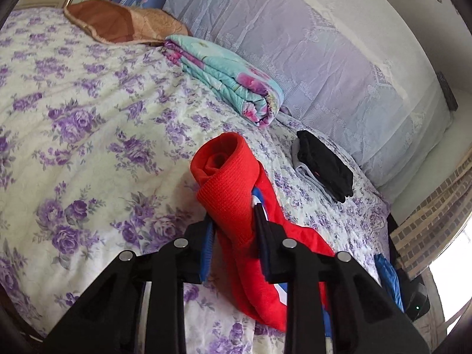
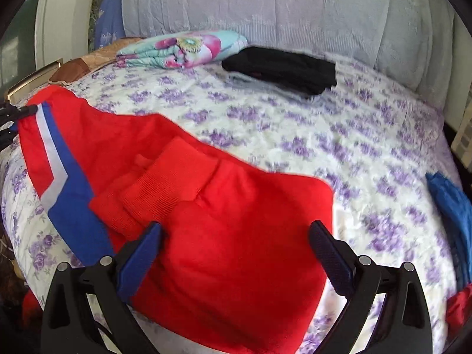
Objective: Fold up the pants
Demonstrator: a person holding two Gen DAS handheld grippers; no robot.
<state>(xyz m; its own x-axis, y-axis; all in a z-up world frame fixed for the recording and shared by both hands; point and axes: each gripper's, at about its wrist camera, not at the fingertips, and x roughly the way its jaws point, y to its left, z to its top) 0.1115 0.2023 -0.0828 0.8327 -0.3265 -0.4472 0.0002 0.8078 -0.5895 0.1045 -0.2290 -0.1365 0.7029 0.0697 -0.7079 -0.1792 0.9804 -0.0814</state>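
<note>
The red pants lie across the near part of the bed, on its purple-flowered cover, with a blue and white stripe along one leg. The left gripper pinches a ribbed red cuff of the pants between its fingers, and the cuff stands up in a loose roll just beyond the fingertips while the rest of the cloth trails back under them. The right gripper hangs above the folded body of the pants with its fingers spread wide, red cloth showing between them but neither pad pressing on it. Well beyond both pairs of fingers, near the lace-covered headboard, sit a folded black garment and a rolled floral quilt. Right of the right fingers, a blue cloth lies at the bed's edge.
</note>
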